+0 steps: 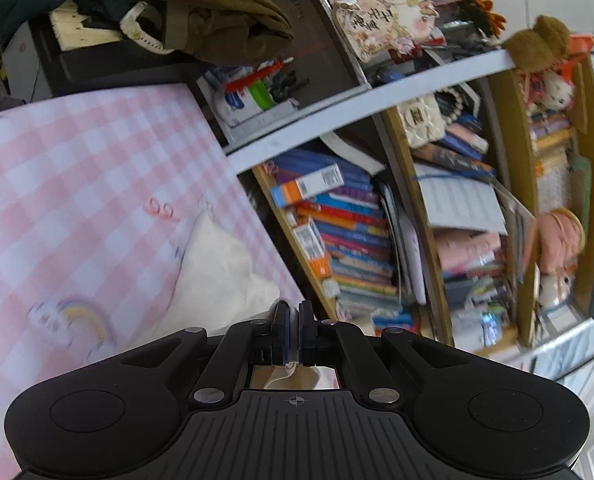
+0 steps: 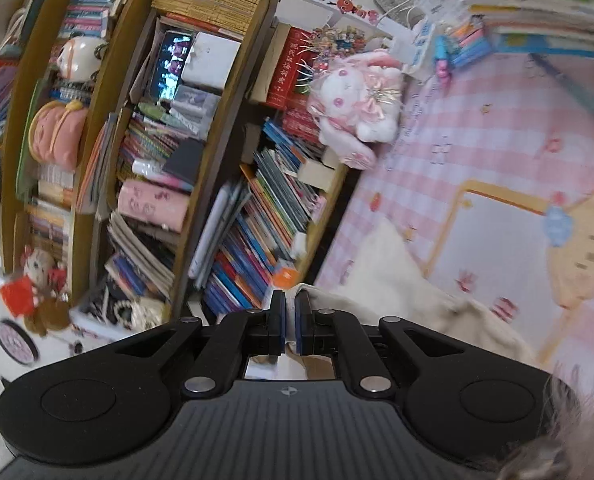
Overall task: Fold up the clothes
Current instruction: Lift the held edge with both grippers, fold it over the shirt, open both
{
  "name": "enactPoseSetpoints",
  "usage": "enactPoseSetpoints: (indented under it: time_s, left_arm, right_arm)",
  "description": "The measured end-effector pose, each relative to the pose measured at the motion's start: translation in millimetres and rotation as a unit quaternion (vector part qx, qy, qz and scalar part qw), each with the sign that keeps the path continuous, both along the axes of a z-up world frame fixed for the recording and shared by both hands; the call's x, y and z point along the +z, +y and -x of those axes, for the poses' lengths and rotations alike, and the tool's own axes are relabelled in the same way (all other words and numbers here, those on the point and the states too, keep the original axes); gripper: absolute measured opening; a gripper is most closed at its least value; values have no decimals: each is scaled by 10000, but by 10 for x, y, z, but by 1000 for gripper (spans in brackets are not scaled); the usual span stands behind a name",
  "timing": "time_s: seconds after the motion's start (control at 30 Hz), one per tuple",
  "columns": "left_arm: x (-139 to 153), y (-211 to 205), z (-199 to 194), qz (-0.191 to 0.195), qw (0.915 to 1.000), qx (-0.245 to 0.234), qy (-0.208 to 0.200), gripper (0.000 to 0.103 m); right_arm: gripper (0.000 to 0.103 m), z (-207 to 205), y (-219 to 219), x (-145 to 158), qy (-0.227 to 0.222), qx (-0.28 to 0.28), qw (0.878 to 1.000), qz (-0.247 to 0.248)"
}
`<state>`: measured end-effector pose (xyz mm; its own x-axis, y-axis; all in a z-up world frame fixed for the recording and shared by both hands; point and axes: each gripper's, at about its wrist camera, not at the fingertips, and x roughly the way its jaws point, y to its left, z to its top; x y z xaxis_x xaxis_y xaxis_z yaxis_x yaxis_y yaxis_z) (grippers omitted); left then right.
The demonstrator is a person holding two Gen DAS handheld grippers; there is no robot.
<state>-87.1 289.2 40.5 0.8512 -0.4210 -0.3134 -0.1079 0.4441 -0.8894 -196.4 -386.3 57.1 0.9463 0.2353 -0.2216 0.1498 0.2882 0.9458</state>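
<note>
A cream-white garment [image 1: 221,272] lies on the pink checked table cover [image 1: 77,184]. My left gripper [image 1: 293,312] is shut on an edge of the garment, and cloth shows between its pads. In the right wrist view the same cream garment [image 2: 397,280] hangs from my right gripper [image 2: 291,304], which is shut on another edge of it. Both grippers hold the cloth lifted above the table, near the table edge by the bookshelf. The rest of the garment is hidden below the gripper bodies.
A crowded bookshelf [image 1: 361,240] stands right behind the table edge. A pile of dark and olive clothes [image 1: 201,8] sits at the far left corner. A pink plush rabbit [image 2: 357,104], a power strip [image 2: 421,44] and stacked books [image 2: 537,12] stand at the table's far right.
</note>
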Motion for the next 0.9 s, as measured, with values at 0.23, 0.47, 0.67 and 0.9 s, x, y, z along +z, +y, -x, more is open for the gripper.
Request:
enactPoseSetpoints:
  time_s: [0.23,0.47,0.67,0.9]
  left_arm:
    - [-36,-151,-667,-339,9984,277,361,2]
    - [-174,-328,-1249,-457,9940,618,775,2]
    - [-309,-495,-1616,-561,9902,790,1003,2]
    - [-583,-547,-1884,-539,9830,1117,1351,2]
  right_arm:
    - [4,-933,-109,-140,165,238,9995,-136]
    - [4,-1767,-190,-552,574,399,9968,-379]
    - [4,-2235,-324,-862,868,386,9943,-484]
    - [4,-2599,-411,-1091,1162,269,9921,-379]
